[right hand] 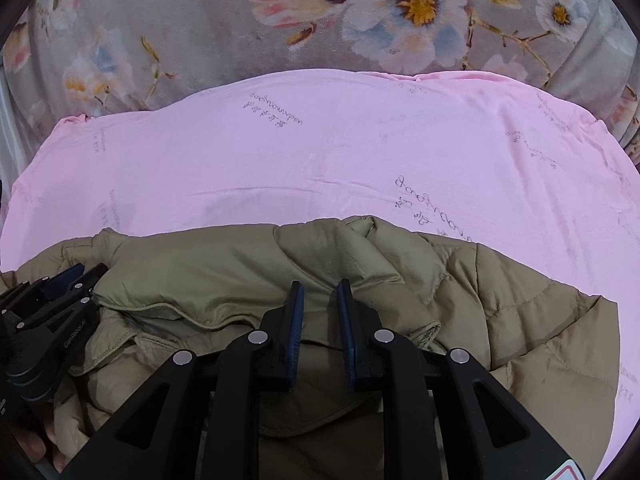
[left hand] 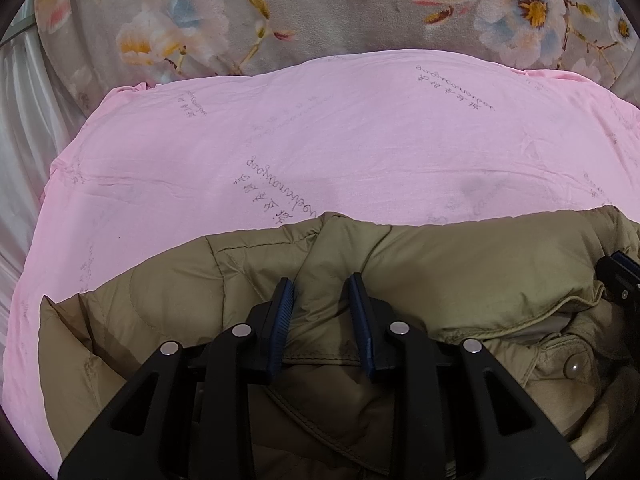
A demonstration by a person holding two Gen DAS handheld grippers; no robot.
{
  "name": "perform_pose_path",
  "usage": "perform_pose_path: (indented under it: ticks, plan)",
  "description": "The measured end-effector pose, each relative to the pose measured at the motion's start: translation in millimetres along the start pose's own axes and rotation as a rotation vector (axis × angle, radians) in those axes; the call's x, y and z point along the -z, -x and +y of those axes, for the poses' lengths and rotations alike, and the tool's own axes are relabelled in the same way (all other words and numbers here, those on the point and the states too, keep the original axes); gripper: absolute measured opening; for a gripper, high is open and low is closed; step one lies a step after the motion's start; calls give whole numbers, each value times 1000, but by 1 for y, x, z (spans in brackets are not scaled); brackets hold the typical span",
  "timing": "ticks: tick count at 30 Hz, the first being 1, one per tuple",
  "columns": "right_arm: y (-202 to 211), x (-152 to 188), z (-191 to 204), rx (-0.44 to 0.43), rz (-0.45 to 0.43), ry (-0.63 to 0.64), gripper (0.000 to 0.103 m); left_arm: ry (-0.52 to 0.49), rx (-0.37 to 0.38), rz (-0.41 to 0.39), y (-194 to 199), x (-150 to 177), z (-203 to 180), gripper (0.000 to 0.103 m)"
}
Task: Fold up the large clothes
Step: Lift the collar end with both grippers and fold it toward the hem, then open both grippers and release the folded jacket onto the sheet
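A padded khaki jacket (left hand: 460, 264) lies bunched at the near edge of a pink sheet (left hand: 320, 128). My left gripper (left hand: 320, 282) is shut on a raised fold of its upper edge, with fabric pinched between the blue pads. In the right wrist view the same jacket (right hand: 200, 276) shows its collar and front. My right gripper (right hand: 320, 286) is shut on another fold of it, jaws narrow. The two grippers stand side by side: the left gripper (right hand: 60, 280) shows at the left edge, the right gripper (left hand: 624, 276) at the right edge.
The pink sheet (right hand: 320, 152) with grey printed script stretches away beyond the jacket. A grey floral blanket (right hand: 200, 20) lies past its far edge. Pale shiny fabric (left hand: 24, 120) hangs at the far left. A person's hand (right hand: 36, 440) shows at the lower left.
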State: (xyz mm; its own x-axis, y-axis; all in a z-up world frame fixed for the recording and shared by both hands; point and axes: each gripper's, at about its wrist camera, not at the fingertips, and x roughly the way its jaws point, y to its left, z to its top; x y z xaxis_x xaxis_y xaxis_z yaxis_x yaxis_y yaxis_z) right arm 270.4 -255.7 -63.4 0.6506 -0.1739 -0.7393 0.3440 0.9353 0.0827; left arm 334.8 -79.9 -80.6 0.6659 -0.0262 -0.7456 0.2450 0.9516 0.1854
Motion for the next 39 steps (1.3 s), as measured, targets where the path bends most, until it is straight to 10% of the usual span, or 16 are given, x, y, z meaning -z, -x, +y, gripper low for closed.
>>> perform_pose_path:
  ticks: [16, 19, 39]
  plan:
    - [54, 19, 21, 77, 4, 126, 29, 27, 27, -29, 29, 9, 9, 38]
    - [102, 39, 27, 87, -24, 180, 40, 70, 42, -70, 70, 25, 21, 62]
    - [265, 189, 2, 28, 11, 157, 59, 122, 142, 61, 224, 185, 64, 72]
